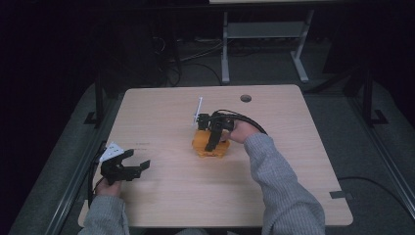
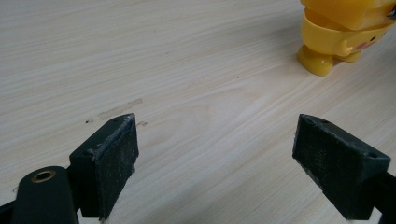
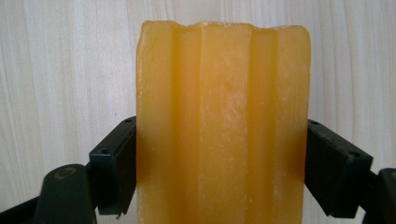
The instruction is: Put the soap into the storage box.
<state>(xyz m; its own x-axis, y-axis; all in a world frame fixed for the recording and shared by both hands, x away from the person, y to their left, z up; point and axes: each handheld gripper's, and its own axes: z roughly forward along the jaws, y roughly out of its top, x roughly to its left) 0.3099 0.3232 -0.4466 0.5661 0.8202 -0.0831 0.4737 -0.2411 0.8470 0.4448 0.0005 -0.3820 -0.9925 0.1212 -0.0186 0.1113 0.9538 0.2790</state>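
A yellow toy figure (image 1: 210,145) stands near the middle of the table. In the left gripper view its rounded feet and body (image 2: 336,42) sit at the top right. My right gripper (image 1: 211,145) comes down onto it from the far side. In the right gripper view both pads press the sides of an orange-yellow ribbed block (image 3: 223,93), so the right gripper (image 3: 222,168) is shut on it. My left gripper (image 1: 139,157) hovers low at the table's front left, well apart from the toy. Its jaws stand wide open over bare wood (image 2: 215,158).
The light wooden table (image 1: 293,196) has a round cable hole (image 1: 245,98) near its far edge. A white tag (image 1: 197,110) sticks up behind the right gripper. Beyond the table stand a dark floor, cables and a desk frame (image 1: 264,44).
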